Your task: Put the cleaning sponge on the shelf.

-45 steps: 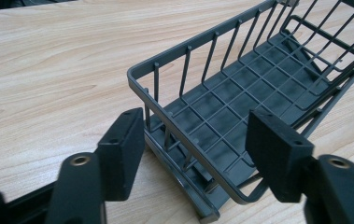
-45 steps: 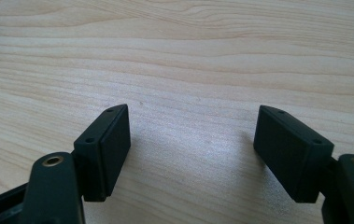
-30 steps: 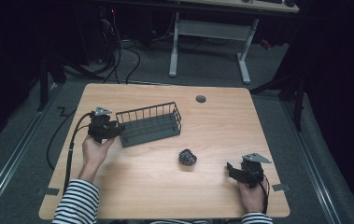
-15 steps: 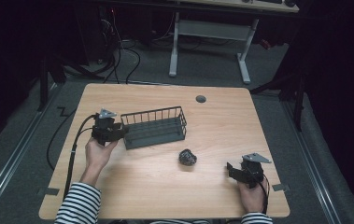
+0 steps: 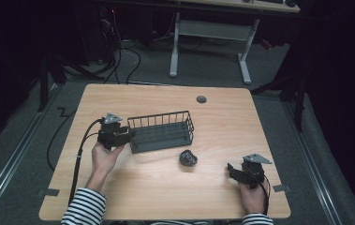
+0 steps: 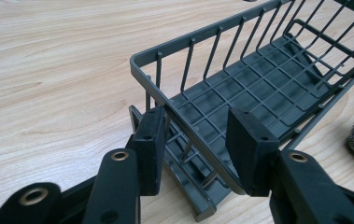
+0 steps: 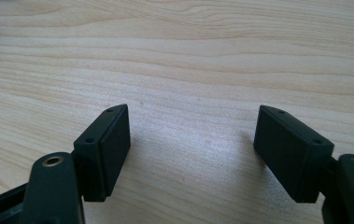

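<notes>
Basket end wall sits between our left jaws

Basket lies near the middle of the table, long side running left to right. We hold our left gripper at its left end. In the left gripper view the jaws straddle the end wall, one outside, one inside over the grid floor. There is a clear gap between the pads, so the rim passes through loosely; we judge this as open, not clamped. Straddling the short wall makes sense: it gives a thin edge to pinch for dragging or lifting.

A steel scourer rests just in front of the basket, apart from it, between our two hands. Our right gripper rests low near the front right corner, jaws wide over bare wood, touching nothing, likely waiting its turn.
</notes>
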Tool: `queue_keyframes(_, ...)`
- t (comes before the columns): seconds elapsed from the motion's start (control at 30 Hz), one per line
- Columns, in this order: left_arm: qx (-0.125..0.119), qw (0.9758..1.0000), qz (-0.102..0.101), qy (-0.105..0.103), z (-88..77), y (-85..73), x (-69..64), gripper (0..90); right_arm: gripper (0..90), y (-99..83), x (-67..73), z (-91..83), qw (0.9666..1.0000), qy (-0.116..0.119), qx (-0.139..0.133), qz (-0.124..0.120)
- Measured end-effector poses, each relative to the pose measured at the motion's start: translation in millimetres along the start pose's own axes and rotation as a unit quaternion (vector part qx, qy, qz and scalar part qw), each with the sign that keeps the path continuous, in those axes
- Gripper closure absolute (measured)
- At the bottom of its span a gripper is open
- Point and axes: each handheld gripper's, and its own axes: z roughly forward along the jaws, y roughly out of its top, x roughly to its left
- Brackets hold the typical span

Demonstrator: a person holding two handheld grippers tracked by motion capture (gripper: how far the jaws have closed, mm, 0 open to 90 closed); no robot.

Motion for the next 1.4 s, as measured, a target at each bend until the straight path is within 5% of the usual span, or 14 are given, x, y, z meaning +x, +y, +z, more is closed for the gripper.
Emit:
queue_keyframes(0.17, -0.001, 1.0000, -0.001, -0.001, 0.0, 0.3, -0.4, 56.2, 27.4, 0.0, 0.0, 0.0, 1.0000, 0.000, 0.000, 0.000)
queue_keyframes(0.4, -0.026, 0.9997, 0.001, 0.005, -12.9, 2.4, 0.5, 36.3, 27.3, -0.1, 0.0, 0.1, 1.0000, 0.000, -0.001, 0.000)
queue_keyframes(0.7, -0.043, 0.9990, 0.006, 0.006, -36.1, -2.0, 7.0, 32.4, 27.3, -0.1, 0.0, 0.2, 1.0000, 0.000, -0.001, 0.000)
queue_keyframes(1.03, -0.041, 0.9988, -0.023, 0.012, -55.8, -42.5, 28.8, 32.4, 27.4, 0.0, 0.0, 0.2, 1.0000, 0.000, -0.001, 0.000)
queue_keyframes(1.4, -0.040, 0.9984, -0.032, 0.026, -59.6, -81.8, 33.7, 31.9, 28.5, 0.2, -0.5, 0.5, 1.0000, -0.002, -0.003, 0.001)
